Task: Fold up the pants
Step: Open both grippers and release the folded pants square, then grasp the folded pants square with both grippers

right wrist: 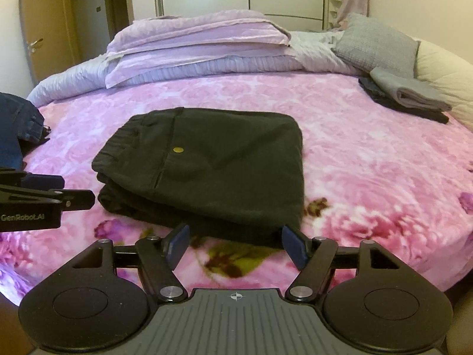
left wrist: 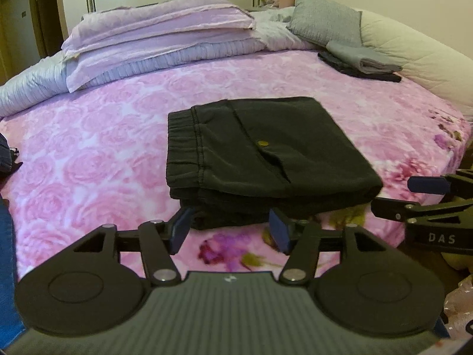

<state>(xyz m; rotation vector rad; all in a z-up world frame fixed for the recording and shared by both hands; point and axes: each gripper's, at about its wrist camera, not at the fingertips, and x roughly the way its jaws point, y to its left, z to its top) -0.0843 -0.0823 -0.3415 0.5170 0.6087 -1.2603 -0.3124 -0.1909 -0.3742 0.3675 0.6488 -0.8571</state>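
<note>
Black pants (left wrist: 266,153) (right wrist: 212,171) lie folded in a compact stack on the pink rose blanket (left wrist: 103,148) (right wrist: 369,162), waistband to the left, a brass button on the top pocket flap. My left gripper (left wrist: 230,227) stands open just short of the stack's near edge, blue pads empty. My right gripper (right wrist: 236,244) is open too, at the stack's near right corner, holding nothing. Each gripper shows at the side of the other's view: the right one (left wrist: 428,195), the left one (right wrist: 44,195).
Folded lilac and grey bedding (left wrist: 159,41) (right wrist: 201,44) is piled at the far side of the bed. A grey pillow (left wrist: 325,20) and a small pile of folded grey and dark clothes (left wrist: 363,62) (right wrist: 408,94) sit far right. Blue jeans (right wrist: 14,124) lie at the left edge.
</note>
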